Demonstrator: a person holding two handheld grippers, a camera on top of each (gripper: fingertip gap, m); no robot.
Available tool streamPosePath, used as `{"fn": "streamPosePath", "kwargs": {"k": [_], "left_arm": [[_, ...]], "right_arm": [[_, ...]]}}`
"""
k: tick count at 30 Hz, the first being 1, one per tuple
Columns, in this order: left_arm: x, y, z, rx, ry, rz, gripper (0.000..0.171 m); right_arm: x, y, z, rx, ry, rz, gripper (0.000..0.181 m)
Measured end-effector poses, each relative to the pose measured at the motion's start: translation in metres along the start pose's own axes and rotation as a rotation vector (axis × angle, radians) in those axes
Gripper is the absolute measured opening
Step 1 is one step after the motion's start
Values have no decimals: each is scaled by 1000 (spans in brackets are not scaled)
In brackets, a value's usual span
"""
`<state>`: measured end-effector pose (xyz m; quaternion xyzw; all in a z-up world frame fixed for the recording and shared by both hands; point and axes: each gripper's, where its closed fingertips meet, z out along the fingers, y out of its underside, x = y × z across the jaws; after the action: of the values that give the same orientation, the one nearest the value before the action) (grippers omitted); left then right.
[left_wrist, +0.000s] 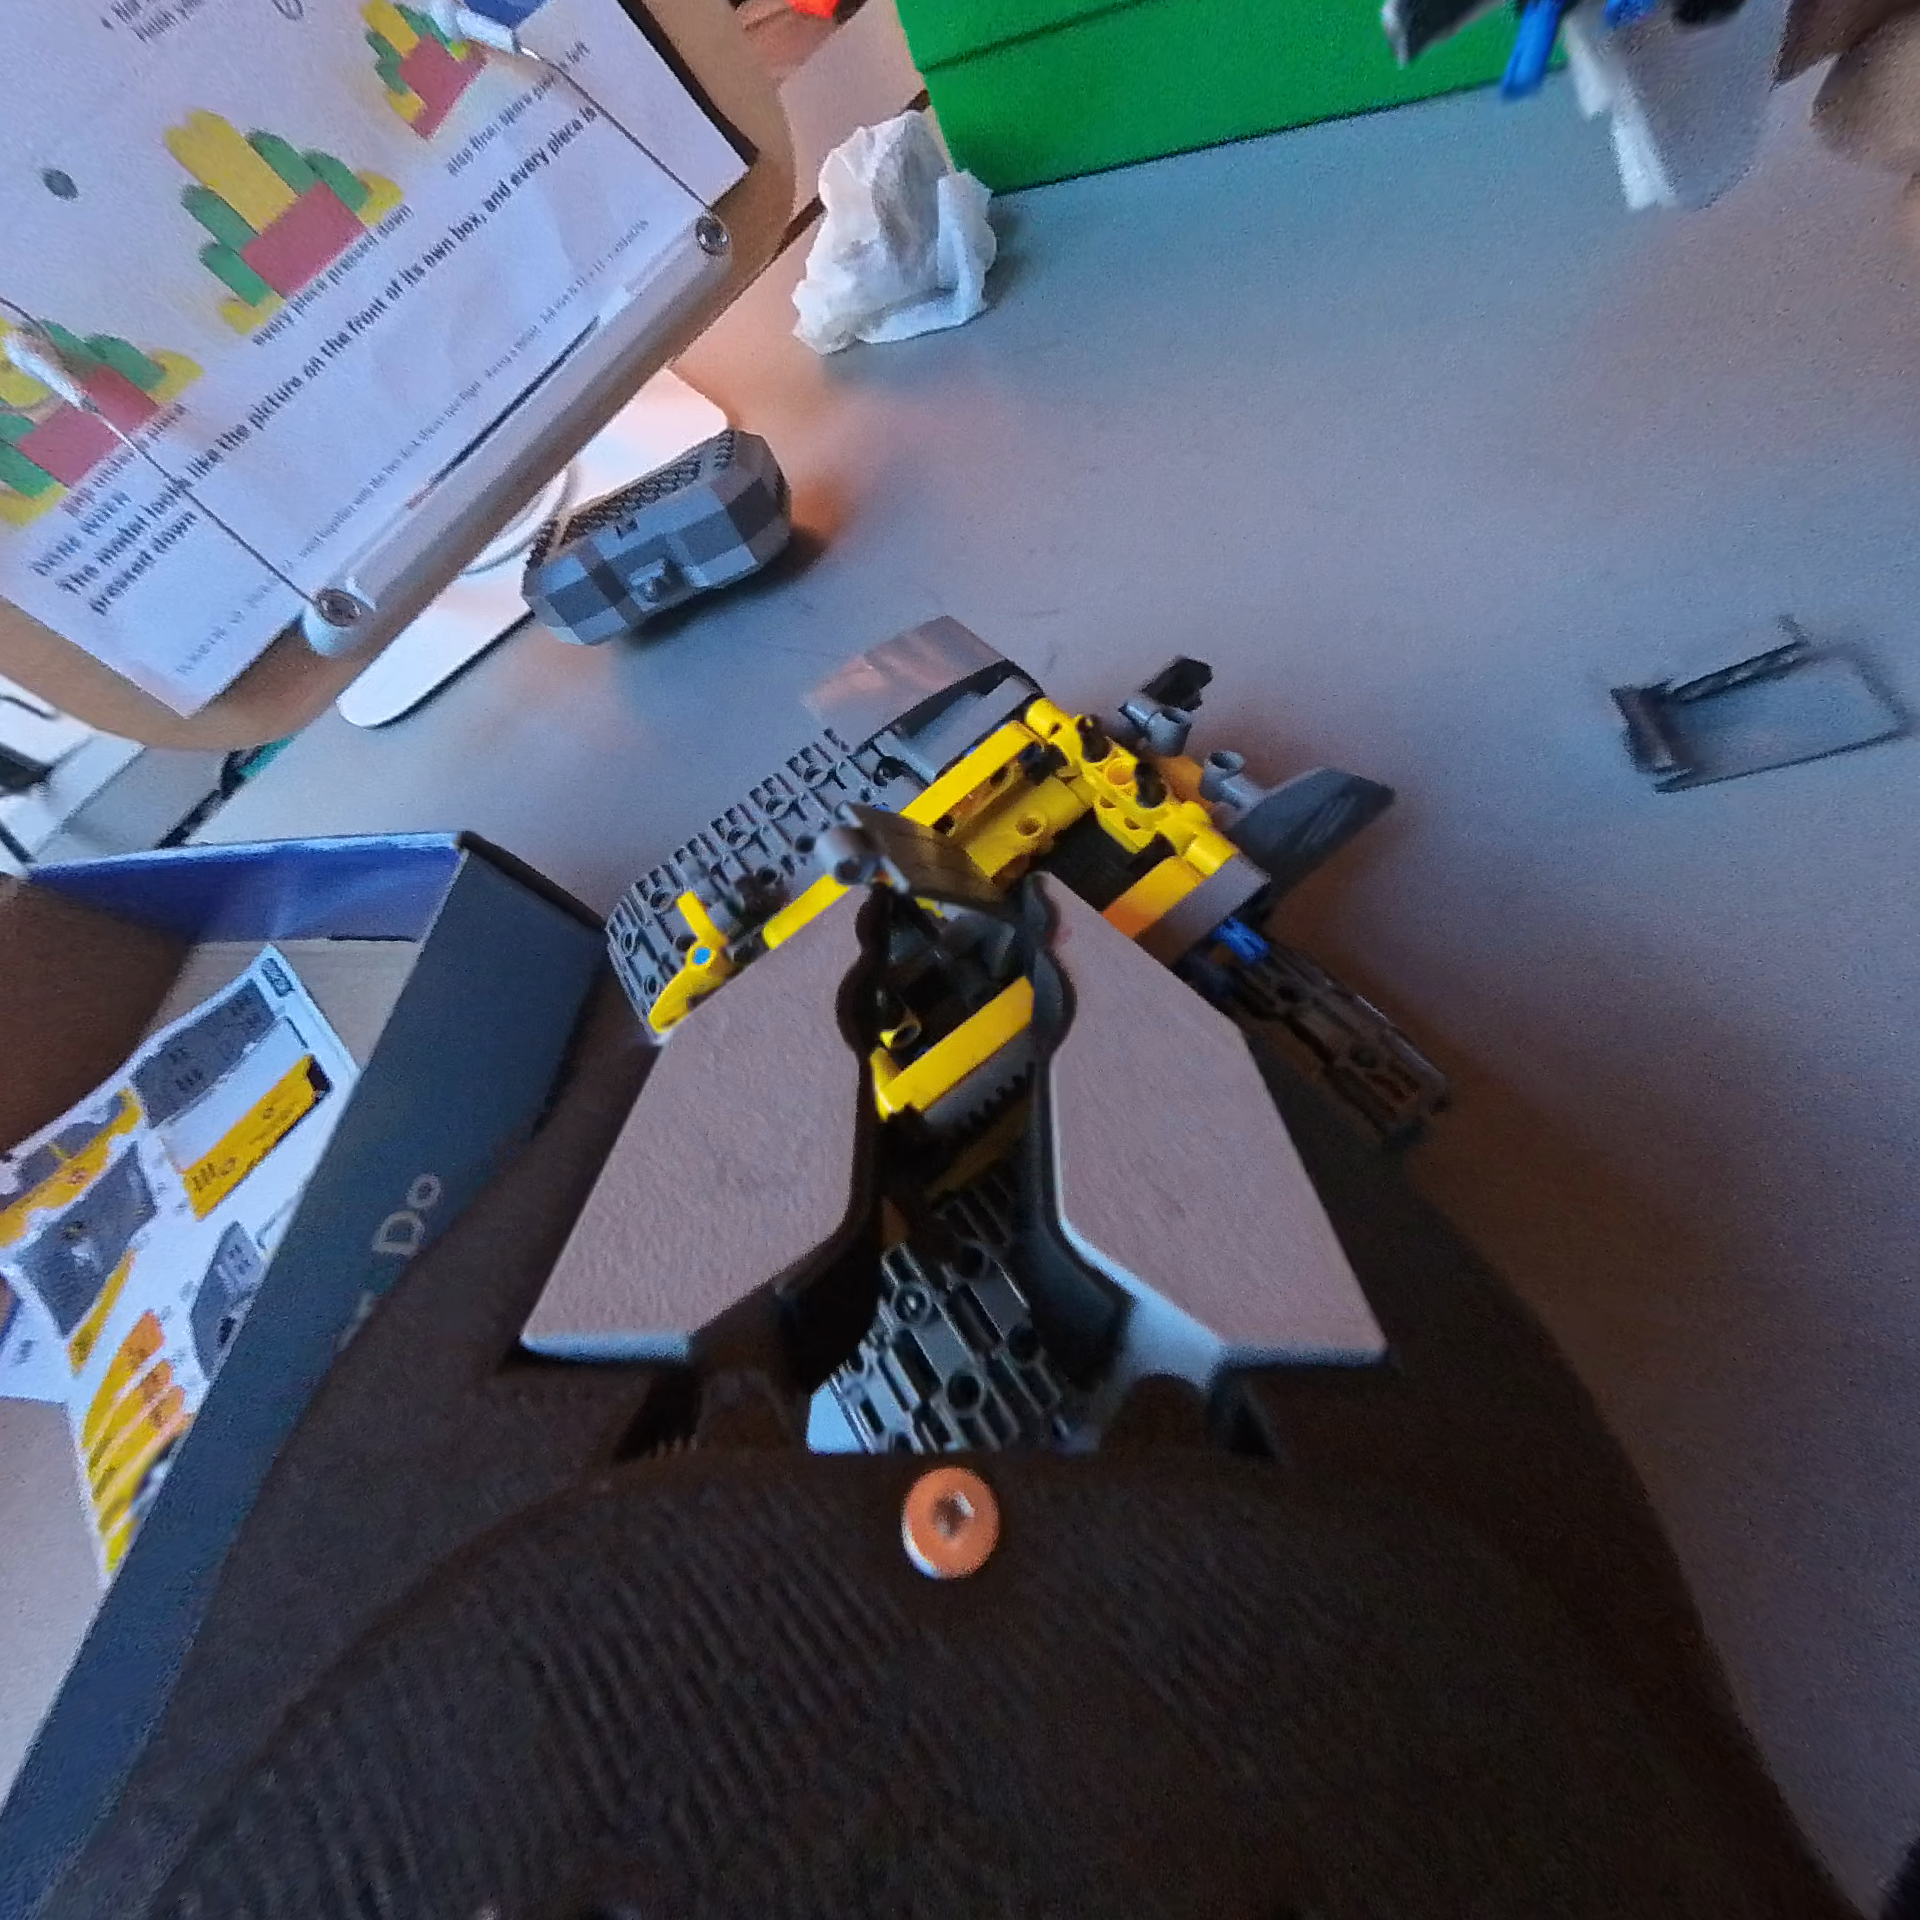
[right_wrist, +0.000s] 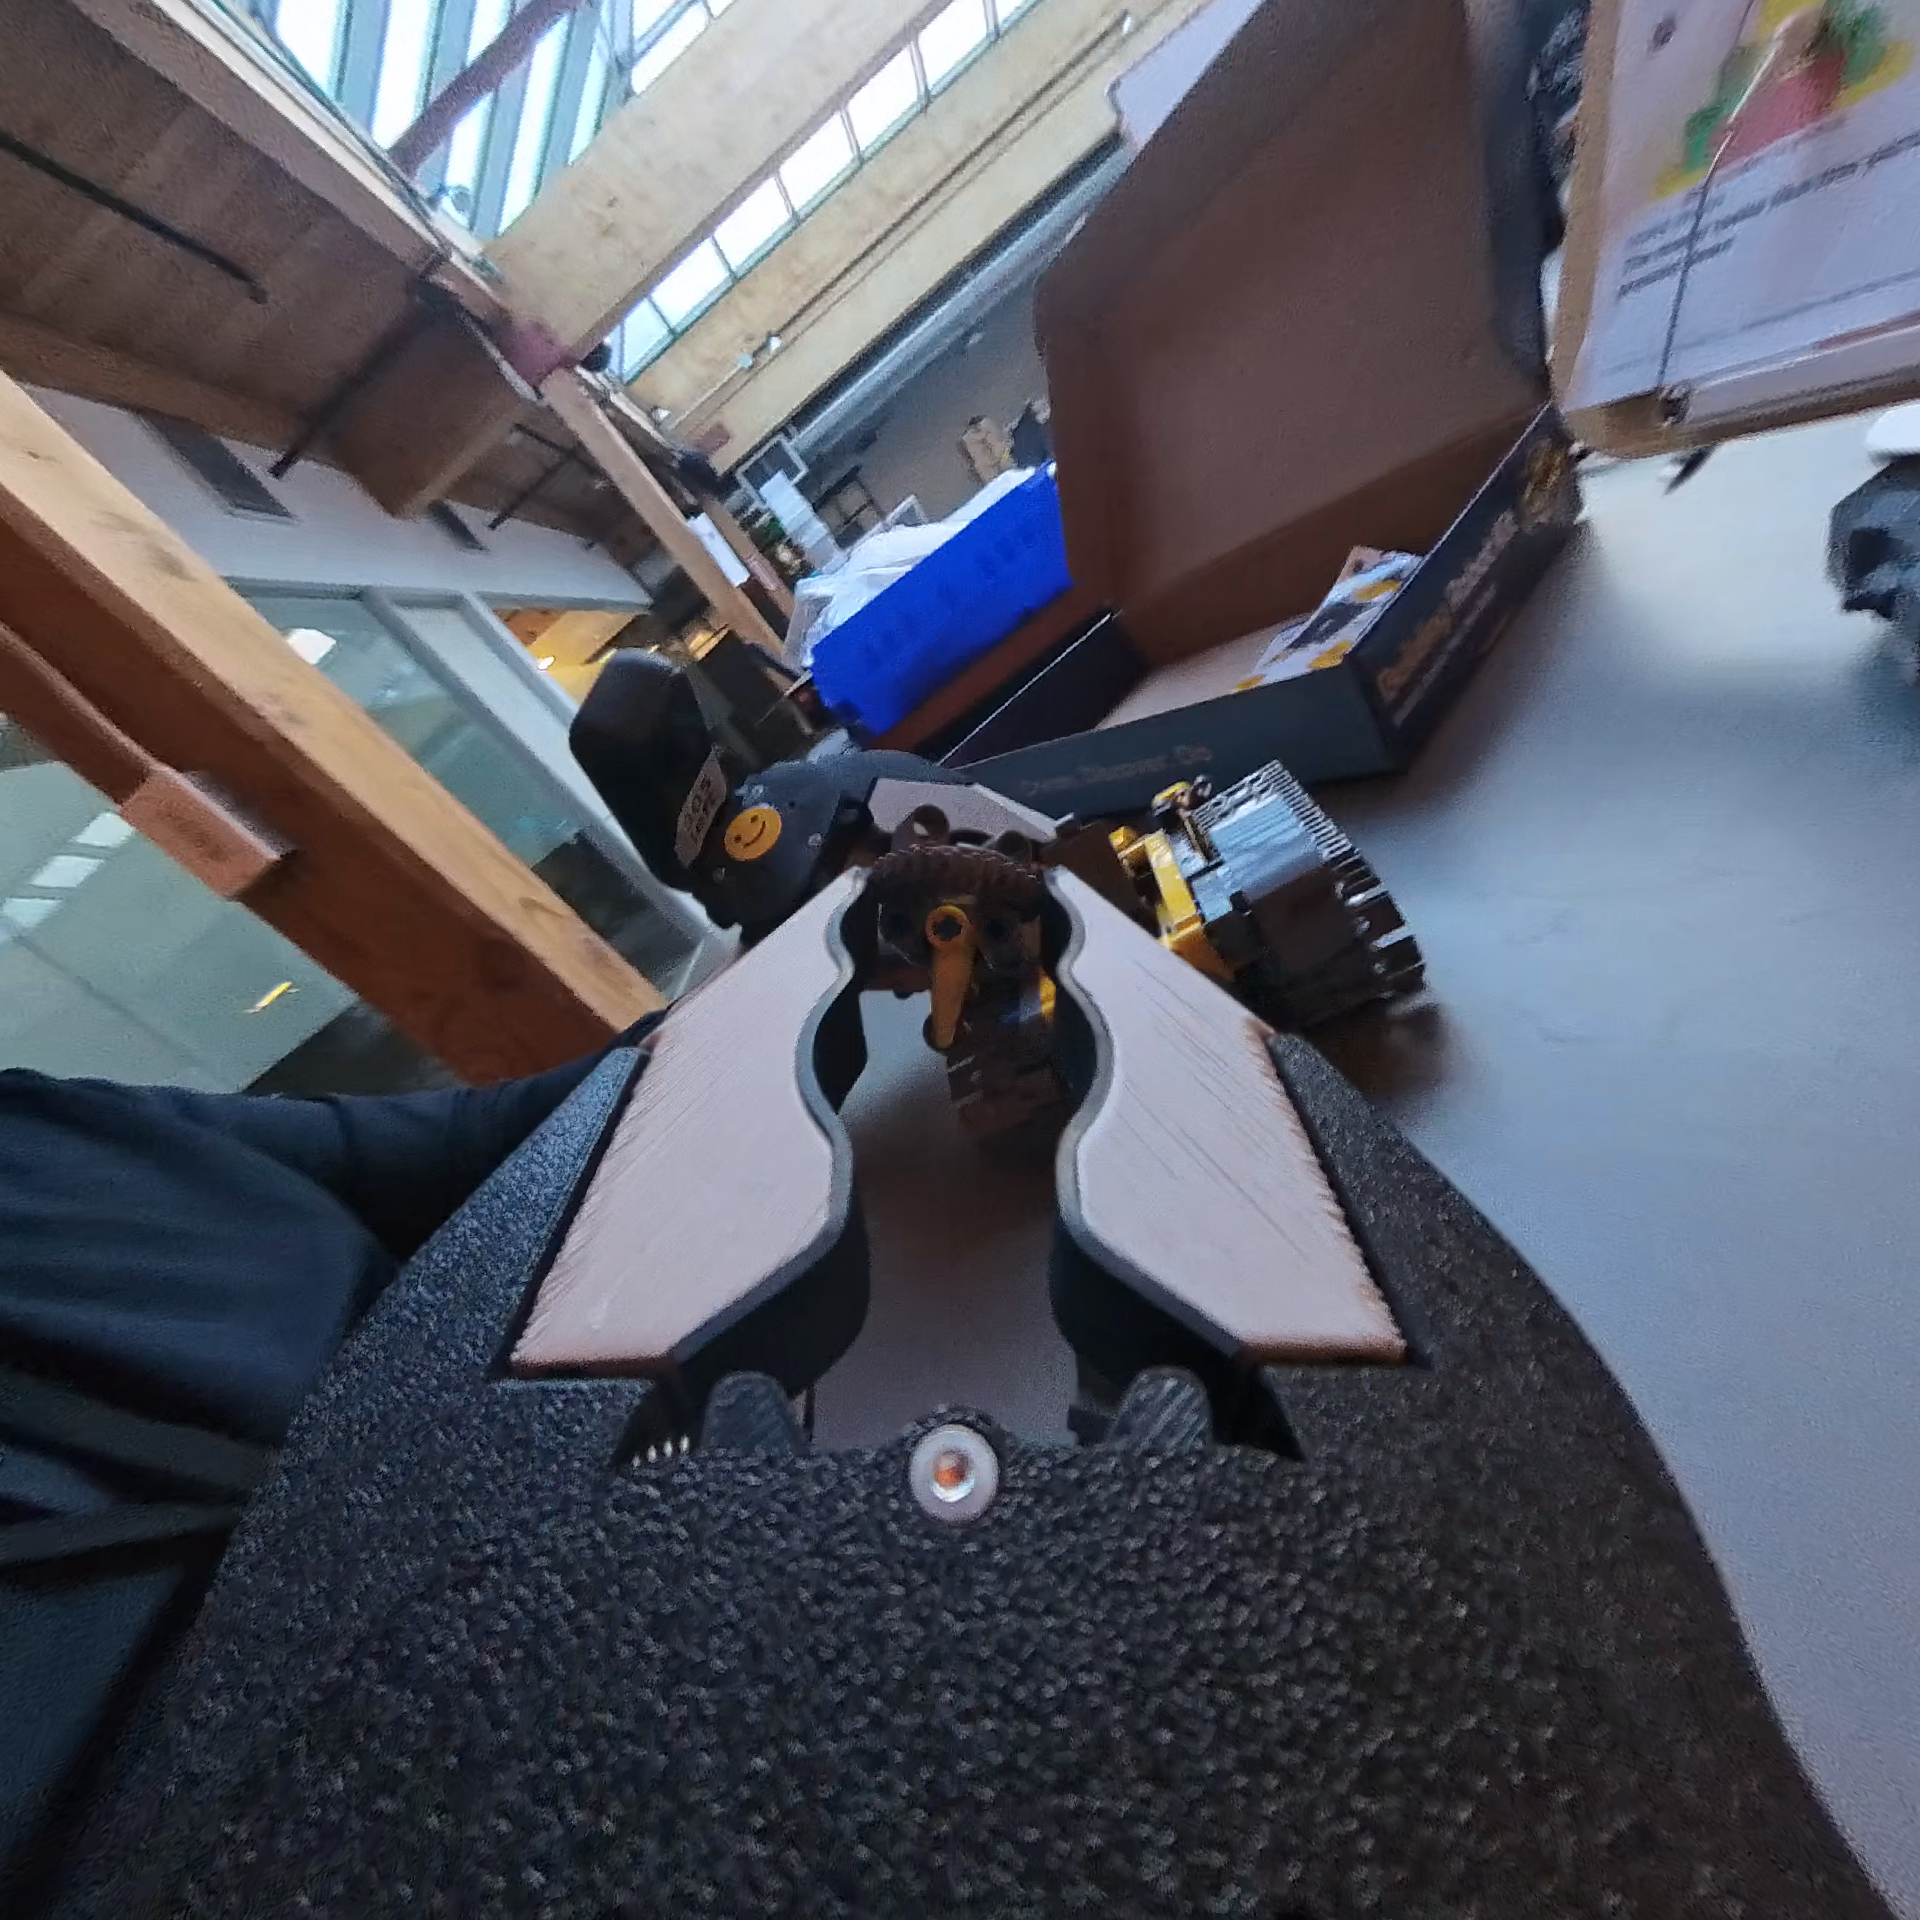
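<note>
Yellow and grey, the model (left_wrist: 935, 831) sits on the table (left_wrist: 1455, 468) just beside the box (left_wrist: 436, 1091), tracks already on, and your left gripper (left_wrist: 951, 914) is closed around a dark part on top of it. Your right gripper (right_wrist: 956, 894) meets it from the other side, fingers pinched narrow on the brown gear (right_wrist: 956, 868) at its end. A grey loose piece (left_wrist: 1756, 717) lies well apart, not yet fitted.

The right gripper (right_wrist: 956, 914) is closing on the yellow-and-grey brick vehicle (right_wrist: 1226, 894), which is sitting on the tabletop (right_wrist: 1662, 1039).
</note>
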<state>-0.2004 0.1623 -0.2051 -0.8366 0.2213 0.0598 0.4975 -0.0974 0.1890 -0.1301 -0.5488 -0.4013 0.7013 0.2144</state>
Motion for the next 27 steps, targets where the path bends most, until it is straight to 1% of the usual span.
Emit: {"fn": "streamPosePath", "kwargs": {"k": [2, 4, 6, 8, 10, 11, 15, 17, 20, 21, 24, 27], "left_arm": [[2, -2, -6, 18, 35, -35, 32], [-1, -9, -15, 59, 41, -43, 36], [-2, -20, -25, 91, 56, -65, 45], [10, -38, -35, 143, 123, -95, 50], [31, -58, -44, 207, 185, -81, 46], [43, -66, -46, 230, 195, -47, 44], [71, -83, -48, 260, 148, 100, 33], [74, -89, -50, 294, 122, 109, 24], [69, -95, -55, 345, 63, 120, 13], [67, -97, -56, 359, 47, 120, 11], [70, -99, -56, 370, 71, 104, 10], [71, -101, -52, 365, 80, 104, 10]], "right_arm": [[4, 4, 0, -32, -17, 44, 28], [9, 7, -1, -53, -26, 89, 29], [9, 8, -1, -71, -38, 99, 29], [-3, 5, 0, -62, -91, 97, 28], [-18, 3, 5, -56, -142, 112, 29], [-24, 4, 9, -59, -155, 118, 29], [-35, 16, 27, -77, -131, 111, 29], [-40, 17, 33, -52, -111, 87, 29], [-43, 15, 39, -3, -66, 87, 29], [-43, 13, 39, 21, -48, 85, 29], [-41, 10, 38, 64, -4, 91, 29], [-45, 9, 40, 95, -26, 121, 29]]}}
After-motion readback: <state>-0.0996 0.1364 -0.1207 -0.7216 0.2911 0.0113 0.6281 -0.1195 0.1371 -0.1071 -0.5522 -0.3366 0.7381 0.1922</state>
